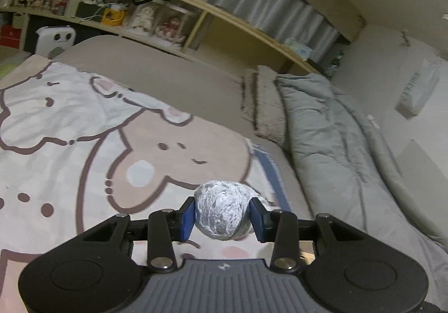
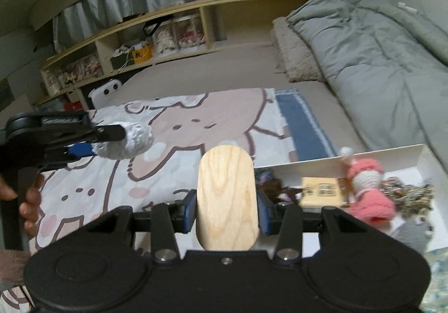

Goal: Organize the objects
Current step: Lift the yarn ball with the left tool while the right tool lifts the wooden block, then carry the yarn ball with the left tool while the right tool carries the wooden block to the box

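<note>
A white yarn ball [image 1: 221, 210] is clamped between the pads of the left gripper [image 1: 221, 217], above the cartoon blanket [image 1: 70, 128]. A rounded wooden piece [image 2: 226, 198] is gripped by the right gripper [image 2: 226, 210], beside the white tray [image 2: 392, 152] at the blanket's edge.

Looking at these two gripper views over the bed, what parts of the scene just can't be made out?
- Wooden oval piece, right wrist view: its lower end is hidden behind the right gripper body.
- White tray, right wrist view: its right side is cut off by the picture's edge; the pink knitted doll inside is motion-blurred.
- Shelf contents, left wrist view: too small and blurred to identify.
- White yarn ball, left wrist view: its underside is hidden.
</note>
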The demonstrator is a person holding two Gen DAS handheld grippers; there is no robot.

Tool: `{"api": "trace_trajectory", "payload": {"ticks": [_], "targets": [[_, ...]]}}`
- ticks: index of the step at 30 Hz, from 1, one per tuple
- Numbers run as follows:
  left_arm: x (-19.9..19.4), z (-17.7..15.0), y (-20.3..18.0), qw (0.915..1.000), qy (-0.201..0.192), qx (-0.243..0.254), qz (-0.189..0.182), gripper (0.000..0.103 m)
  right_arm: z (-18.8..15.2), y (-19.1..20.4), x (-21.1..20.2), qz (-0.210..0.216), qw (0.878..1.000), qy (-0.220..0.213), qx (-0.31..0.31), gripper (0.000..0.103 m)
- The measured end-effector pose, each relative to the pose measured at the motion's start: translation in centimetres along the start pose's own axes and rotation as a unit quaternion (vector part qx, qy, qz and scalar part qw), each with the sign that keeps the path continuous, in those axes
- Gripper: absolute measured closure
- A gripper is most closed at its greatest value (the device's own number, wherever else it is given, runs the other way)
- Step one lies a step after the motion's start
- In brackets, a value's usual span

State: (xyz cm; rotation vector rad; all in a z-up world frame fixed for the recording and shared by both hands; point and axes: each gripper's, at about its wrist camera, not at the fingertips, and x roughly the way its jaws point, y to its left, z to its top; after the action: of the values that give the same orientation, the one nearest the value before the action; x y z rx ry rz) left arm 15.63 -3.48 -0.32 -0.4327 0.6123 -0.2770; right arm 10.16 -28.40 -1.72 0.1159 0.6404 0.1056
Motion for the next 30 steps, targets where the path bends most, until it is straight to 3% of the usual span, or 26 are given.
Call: {"api": "trace_trajectory", "payload": {"ticks": [11, 18, 24, 30], "targets": [[-3.1, -1.1, -4.0, 0.9973, 0.003, 0.021, -0.07, 0.061, 0.0, -3.1, -3.9, -0.035, 0.999, 0.001, 0.009, 0.059], [-3.3, -2.6, -6.2, 0.9929, 0.032, 0.047, -0.104, 0.061, 0.3, -4.5, -5.9, -0.045, 0.999, 0.004, 0.007, 0.059], [-2.2, -5.3, -8.6, 0.9819, 0.084, 0.087, -0.146, 0.061, -0.2, -6.5, -6.5, -0.059, 0.998, 0.025, 0.011, 0.059], [-0.7, -8.8, -10.7, 0.9646, 0.141, 0.141, -0.173, 0.061, -1.2, -8.5, -6.0, -0.074, 0.996, 0.053, 0.013, 0.059]]}}
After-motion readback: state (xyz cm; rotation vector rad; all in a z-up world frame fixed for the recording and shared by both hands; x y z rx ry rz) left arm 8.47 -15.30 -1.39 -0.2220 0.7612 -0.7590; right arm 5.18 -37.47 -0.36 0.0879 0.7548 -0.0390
